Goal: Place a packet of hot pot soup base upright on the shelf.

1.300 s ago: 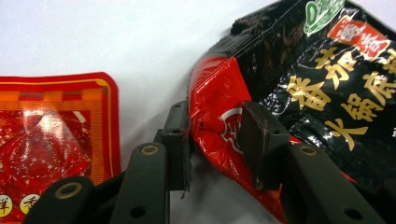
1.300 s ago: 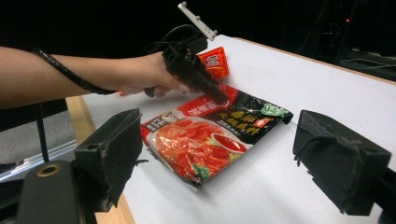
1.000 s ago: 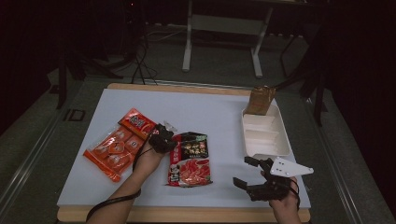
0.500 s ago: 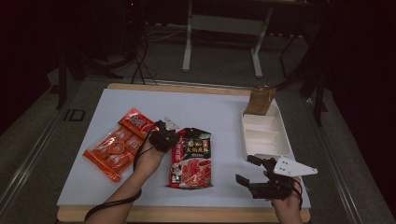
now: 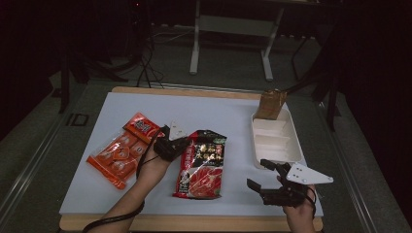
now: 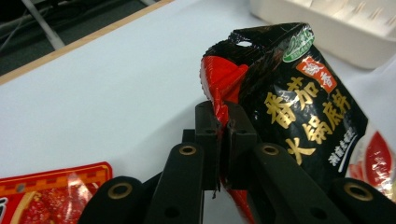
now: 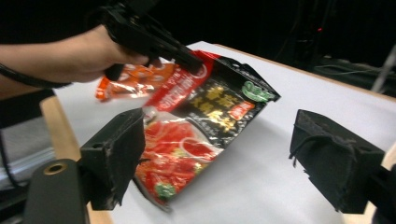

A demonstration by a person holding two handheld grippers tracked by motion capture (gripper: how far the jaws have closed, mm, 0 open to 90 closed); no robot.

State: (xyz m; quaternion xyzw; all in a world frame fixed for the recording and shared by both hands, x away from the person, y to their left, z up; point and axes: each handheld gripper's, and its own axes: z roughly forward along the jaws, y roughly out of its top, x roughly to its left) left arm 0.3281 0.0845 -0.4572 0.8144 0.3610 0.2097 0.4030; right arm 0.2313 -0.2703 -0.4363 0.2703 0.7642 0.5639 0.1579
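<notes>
Black and red foil marks the soup-base pouch [image 5: 201, 162], which lies near the middle of the white table [image 5: 218, 109] with its left edge lifted. The left gripper [image 6: 223, 122] has its jaws together, clamped on that edge close to an upper corner; in the left gripper view the foil is pinched flat between the two black pads and crumples just above them. Gripping by the thin side seam makes sense: the body of the pouch is broad and slippery, while the seam gives the pads something narrow to bite. In the right gripper view the pouch tilts, its near end still resting on the table and its gripped side raised, so the lift looks only begun. The right gripper [image 5: 272, 187] waits near the front right edge of the table with its jaws wide apart and nothing between them, pointed toward the pouch, probably ready to support its free end or take it over. A white tray [image 5: 295, 148] stands to the right, just beyond that gripper, with a brown packet [image 5: 270, 104] leaning at its far end; it seems the likely destination. An orange packet [image 5: 121, 150] lies flat left of the left hand, untouched.
</notes>
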